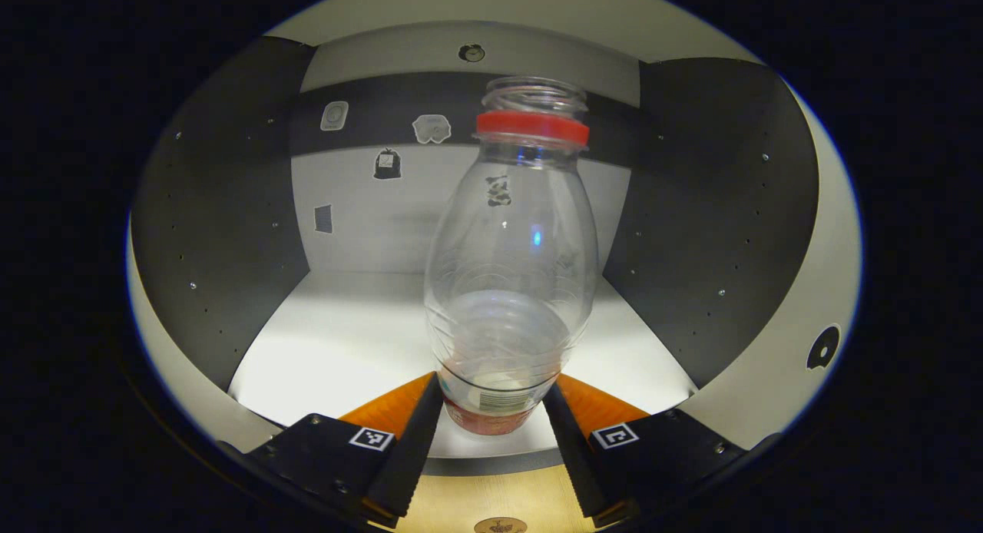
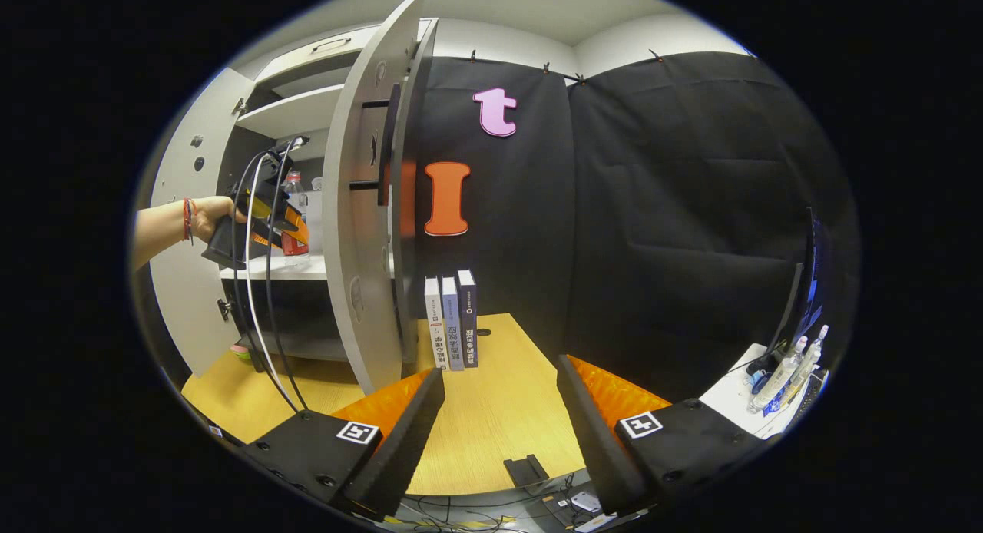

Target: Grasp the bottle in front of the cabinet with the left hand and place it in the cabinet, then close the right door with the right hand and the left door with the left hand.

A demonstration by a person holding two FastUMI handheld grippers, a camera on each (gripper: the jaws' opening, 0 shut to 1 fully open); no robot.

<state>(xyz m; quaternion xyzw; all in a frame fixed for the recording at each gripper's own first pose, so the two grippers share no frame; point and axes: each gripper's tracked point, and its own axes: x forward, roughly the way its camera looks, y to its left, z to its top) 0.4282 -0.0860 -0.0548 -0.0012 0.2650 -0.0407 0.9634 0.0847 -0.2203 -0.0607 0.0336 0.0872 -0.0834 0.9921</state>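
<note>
We note the cabinet (image 2: 292, 210) with both doors swung wide; its right door (image 2: 369, 210) stands edge-on near the row of books (image 2: 451, 322) on the wooden surface (image 2: 491, 410). Inside, the pale shelf (image 1: 338, 333) is lit and bare around the bottle.

The bottle (image 1: 511, 264), clear with a red neck ring and no cap, stands upright near the shelf's front edge, inside the cabinet. The left tongs (image 1: 491, 410) flank its base, one finger at each side and apparently pressing the label band. In the right gripper view we see a hand (image 2: 207, 218) holding those tongs at shelf level.

The right tongs (image 2: 499, 418) are spread, holding nothing, over the surface, well apart from the right door.

Risks, as we judge them: the bottle looks empty and light, so a sideways drag while the left tongs part could tip it. It also sits close to the shelf's lip; a door swinging shut might clip it or the trailing cables (image 2: 265, 287).
</note>
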